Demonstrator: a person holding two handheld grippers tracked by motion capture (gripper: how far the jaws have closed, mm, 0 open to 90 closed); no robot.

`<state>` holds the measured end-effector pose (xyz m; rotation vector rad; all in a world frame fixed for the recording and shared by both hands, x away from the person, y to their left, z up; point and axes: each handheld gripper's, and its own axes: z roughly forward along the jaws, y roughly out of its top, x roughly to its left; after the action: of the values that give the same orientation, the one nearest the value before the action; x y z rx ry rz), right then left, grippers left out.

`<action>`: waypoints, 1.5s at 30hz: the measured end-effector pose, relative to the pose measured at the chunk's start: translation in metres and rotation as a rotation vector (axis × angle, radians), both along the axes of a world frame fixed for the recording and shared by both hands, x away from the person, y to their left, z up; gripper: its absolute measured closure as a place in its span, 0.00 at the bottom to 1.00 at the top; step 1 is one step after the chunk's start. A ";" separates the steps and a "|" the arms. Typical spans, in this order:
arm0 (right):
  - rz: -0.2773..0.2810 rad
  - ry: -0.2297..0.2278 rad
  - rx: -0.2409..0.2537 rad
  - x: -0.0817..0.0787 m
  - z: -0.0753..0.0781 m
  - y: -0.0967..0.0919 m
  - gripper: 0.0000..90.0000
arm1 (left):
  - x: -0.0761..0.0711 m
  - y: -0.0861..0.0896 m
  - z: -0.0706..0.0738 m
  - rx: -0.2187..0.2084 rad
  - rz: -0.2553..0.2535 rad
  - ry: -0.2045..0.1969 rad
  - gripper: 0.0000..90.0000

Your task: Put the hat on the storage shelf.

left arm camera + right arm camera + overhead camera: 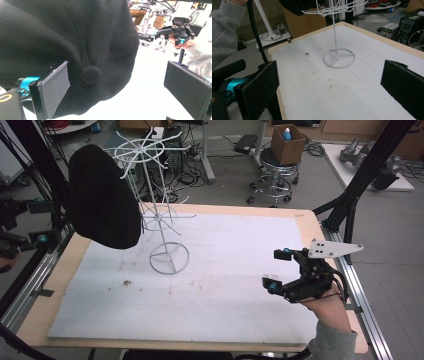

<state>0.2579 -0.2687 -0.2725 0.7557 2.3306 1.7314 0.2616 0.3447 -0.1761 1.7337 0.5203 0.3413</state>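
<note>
A black cap [102,195] hangs on an arm of the white wire rack [162,215], at the rack's left side above the table. In the left gripper view the cap [70,42] looms close, its top button just right of the left pad. My left gripper [122,92] stands open with wide jaws; neither pad presses the cap. At the right of the table a hand holds my right gripper [279,270], open and low over the white board. Its own view looks toward the rack's ring base [339,58], with nothing between the jaws of that gripper [329,85].
A white board [225,285] covers most of the wooden table. Black frame posts [365,175] rise at the right corner, and metal rails run along both sides. Behind the table stand a stool with a cardboard box [287,142] and floor cables.
</note>
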 end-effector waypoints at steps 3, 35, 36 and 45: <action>-0.012 -0.007 -0.002 0.000 0.000 -0.001 0.01 | -0.005 -0.001 -0.010 -0.019 -0.005 -0.001 0.08; -0.134 -0.057 -0.001 -0.005 0.005 -0.008 0.01 | -0.024 -0.016 -0.082 0.013 -0.010 0.041 0.08; -0.134 -0.058 -0.005 -0.005 0.005 -0.008 0.01 | -0.024 -0.016 -0.083 0.015 -0.009 0.042 0.08; -0.159 -0.066 -0.006 -0.004 0.005 -0.005 0.01 | -0.028 -0.018 -0.083 0.008 -0.018 0.033 0.08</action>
<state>0.2534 -0.2732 -0.2675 0.8437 2.1683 1.6560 0.2341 0.3268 -0.2590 1.7528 0.5274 0.3030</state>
